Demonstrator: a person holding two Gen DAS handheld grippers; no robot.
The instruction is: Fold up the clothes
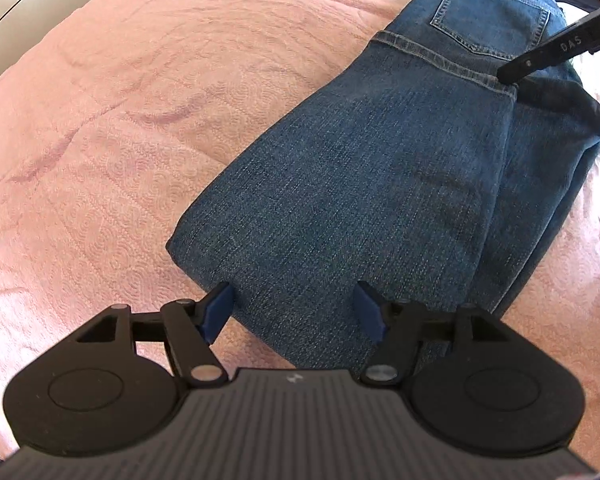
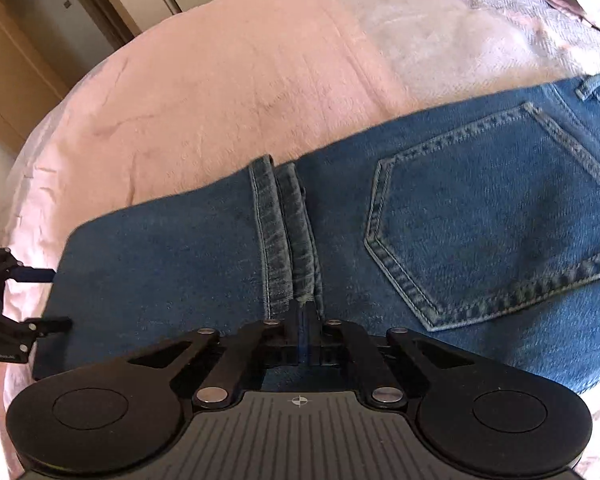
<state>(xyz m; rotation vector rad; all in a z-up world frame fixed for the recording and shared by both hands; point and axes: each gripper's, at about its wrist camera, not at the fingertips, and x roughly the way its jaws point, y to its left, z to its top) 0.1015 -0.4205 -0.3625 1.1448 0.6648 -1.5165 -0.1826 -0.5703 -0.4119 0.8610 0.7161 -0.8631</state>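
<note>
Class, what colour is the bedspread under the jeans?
Pale pink bedspread, with a quilted swirl texture; clearest in the left wrist view.

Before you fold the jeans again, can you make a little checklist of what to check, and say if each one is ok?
1. Jeans lie flat on the pink bedspread: ok.
2. Leg ends folded up beside the back pocket: ok.
3. Right hand-held gripper shut at the leg ends: ok; whether it pinches cloth, cannot tell.
4. Left hand-held gripper open, its fingers either side of the folded edge: ok, but not gripping yet.
5. Bedspread beside the jeans free for the next fold: ok.
6. Bottom layer smooth under the fold: cannot tell, it is hidden.
</note>
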